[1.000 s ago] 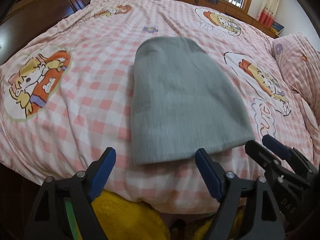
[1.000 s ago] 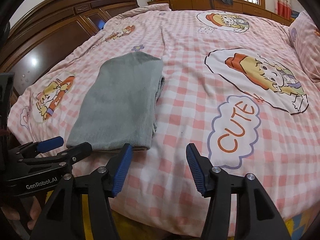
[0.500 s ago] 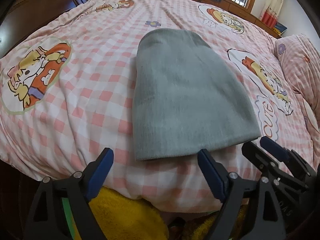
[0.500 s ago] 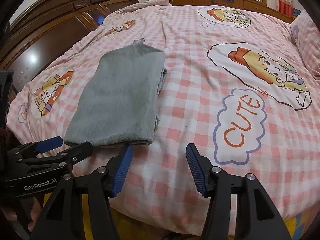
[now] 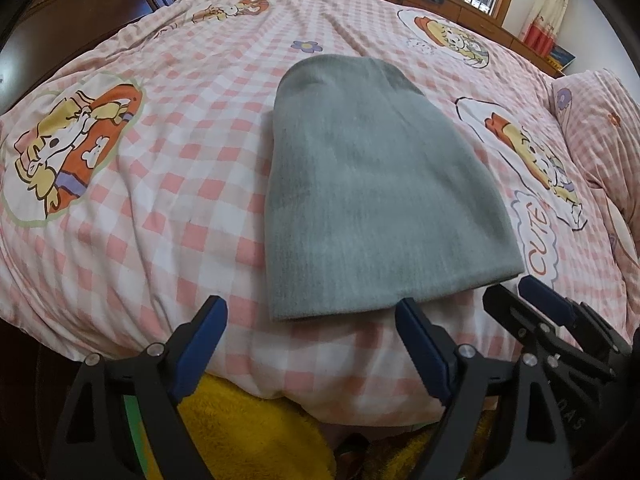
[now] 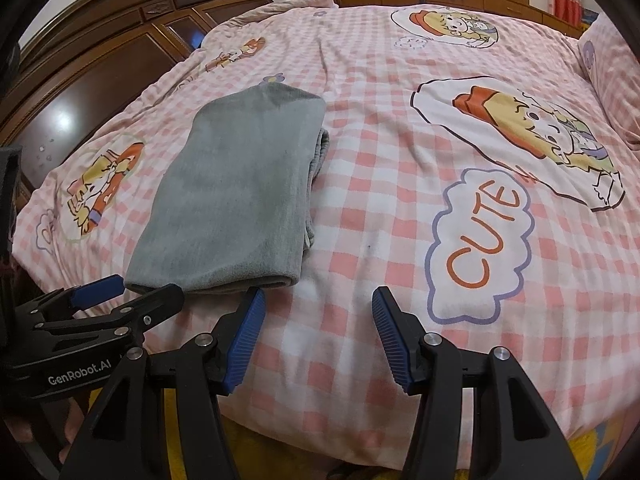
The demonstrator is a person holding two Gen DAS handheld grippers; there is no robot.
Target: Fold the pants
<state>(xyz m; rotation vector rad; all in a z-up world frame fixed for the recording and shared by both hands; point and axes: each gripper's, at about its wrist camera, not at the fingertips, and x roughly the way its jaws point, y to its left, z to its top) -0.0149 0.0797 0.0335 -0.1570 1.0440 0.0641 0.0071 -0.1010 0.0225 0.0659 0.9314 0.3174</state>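
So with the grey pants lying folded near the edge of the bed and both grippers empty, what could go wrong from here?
1. The pants lie close to the bed's near edge; a clumsy pull could drag them off the bedspread.
2. Layers peek out along the pants' right side; gripping only the top layer could undo the fold.
3. The left gripper and right gripper sit close together and might bump.

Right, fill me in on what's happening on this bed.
A person is folding pants with a hand-held gripper in each hand. The grey pants lie folded into a neat stack on the pink checked bedspread. The left hand-held gripper and the right hand-held gripper both hang open at the near edge of the pants, holding nothing.
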